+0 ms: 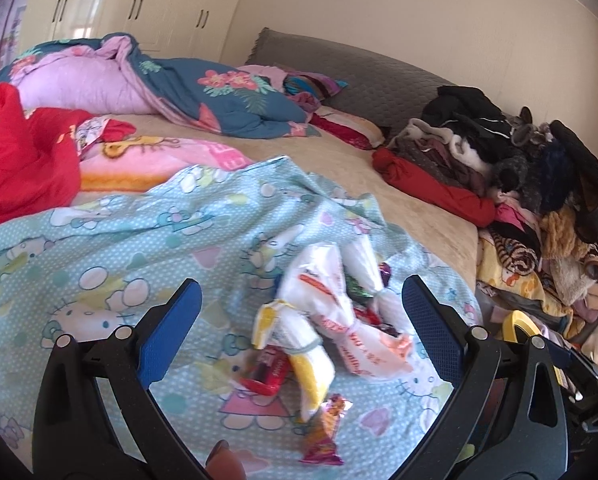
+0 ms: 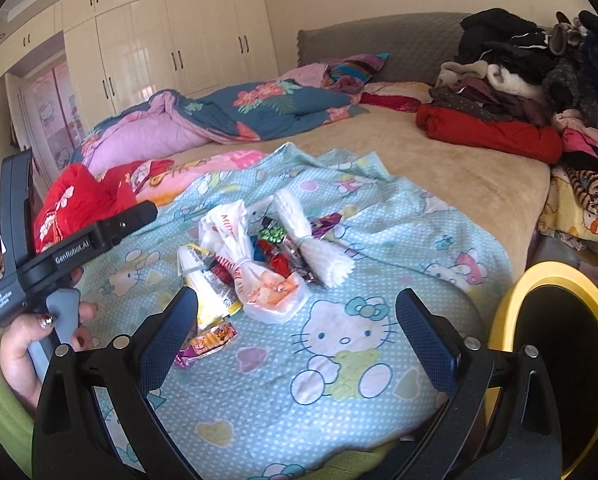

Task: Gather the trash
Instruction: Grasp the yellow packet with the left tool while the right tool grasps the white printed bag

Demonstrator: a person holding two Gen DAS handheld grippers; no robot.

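Note:
A heap of trash lies on a light blue cartoon sheet (image 2: 339, 360) on the bed: tied white plastic bags (image 1: 323, 292) (image 2: 235, 240), a white foam net sleeve (image 2: 307, 236), a yellow and white wrapper (image 1: 311, 364) (image 2: 203, 288), a red packet (image 1: 265, 372) and an orange snack wrapper (image 1: 325, 428) (image 2: 207, 342). My left gripper (image 1: 301, 312) is open, its blue fingers either side of the heap just above it. My right gripper (image 2: 295, 320) is open over the sheet, nearer than the heap. A yellow-rimmed bin (image 2: 555, 360) (image 1: 519, 320) stands by the bed's right side.
A hand holds the left gripper's body (image 2: 59, 256) at the left of the right wrist view. A pile of clothes (image 2: 519, 92) covers the bed's right side. Quilts (image 1: 171, 84) and a red garment (image 1: 19, 152) lie at the left. Wardrobes (image 2: 159, 40) stand behind.

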